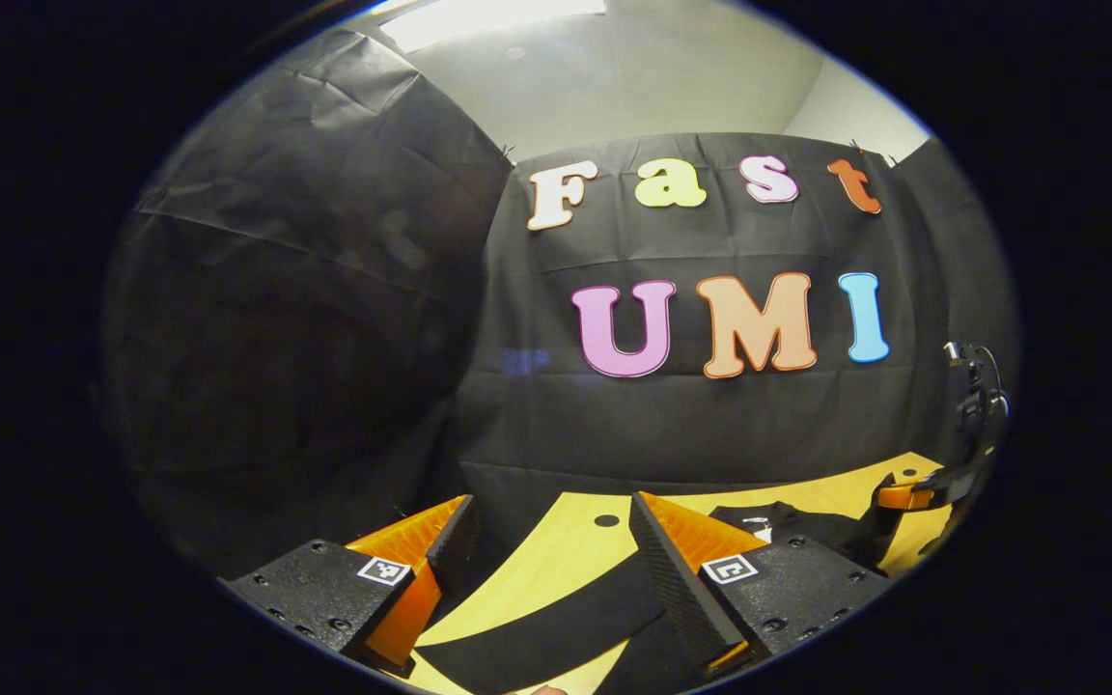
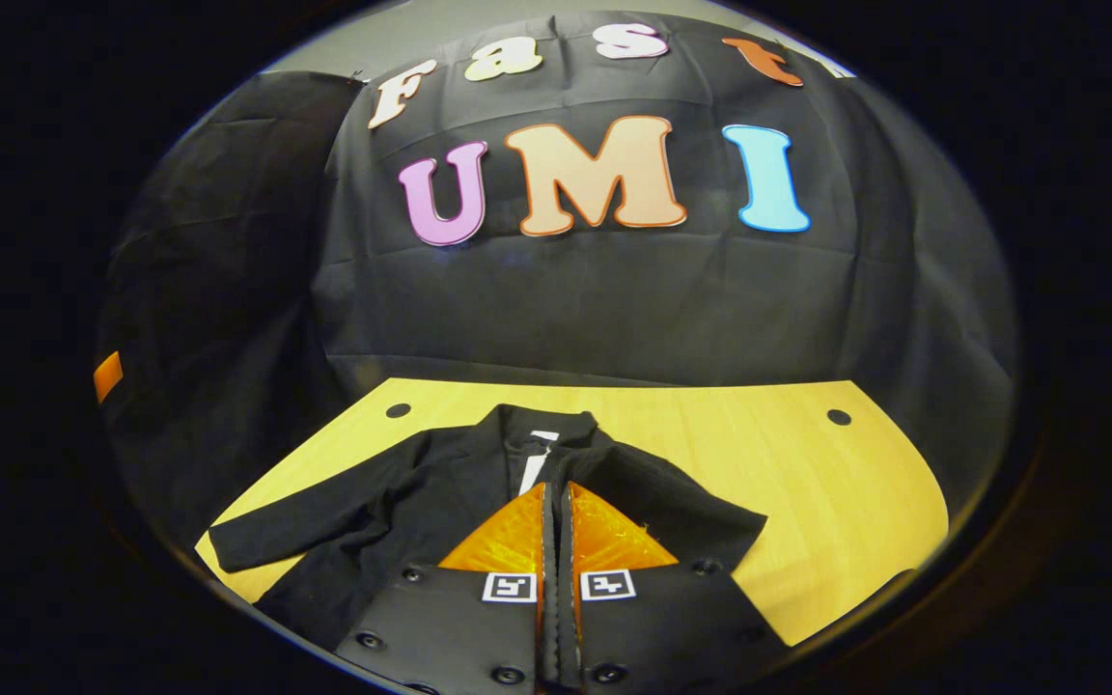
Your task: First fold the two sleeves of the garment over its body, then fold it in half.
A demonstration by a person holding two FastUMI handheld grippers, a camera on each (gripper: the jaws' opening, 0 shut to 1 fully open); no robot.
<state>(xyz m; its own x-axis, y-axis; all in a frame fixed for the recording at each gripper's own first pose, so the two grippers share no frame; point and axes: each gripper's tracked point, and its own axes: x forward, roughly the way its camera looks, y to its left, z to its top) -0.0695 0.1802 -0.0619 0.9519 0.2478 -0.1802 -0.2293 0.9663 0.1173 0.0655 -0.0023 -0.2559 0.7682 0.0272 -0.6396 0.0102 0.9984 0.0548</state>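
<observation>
Underneath, yellow wooden table (image 2: pixel 807 463) bearing black garment (image 2: pixel 402 502).

The table (image 2: pixel 807 463) lies bare to the right of the jacket (image 2: pixel 402 502) and along its far edge, leaving open room there. The jacket covers the near left part, one sleeve (image 2: pixel 286 531) stretched toward the left edge. The booth wall (image 2: pixel 614 309) closes off the far side and the left. Above the table the air is open.

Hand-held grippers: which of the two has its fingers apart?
The left hand-held gripper: its fingers stand wide apart; the right hand-held gripper has them pressed together.
</observation>
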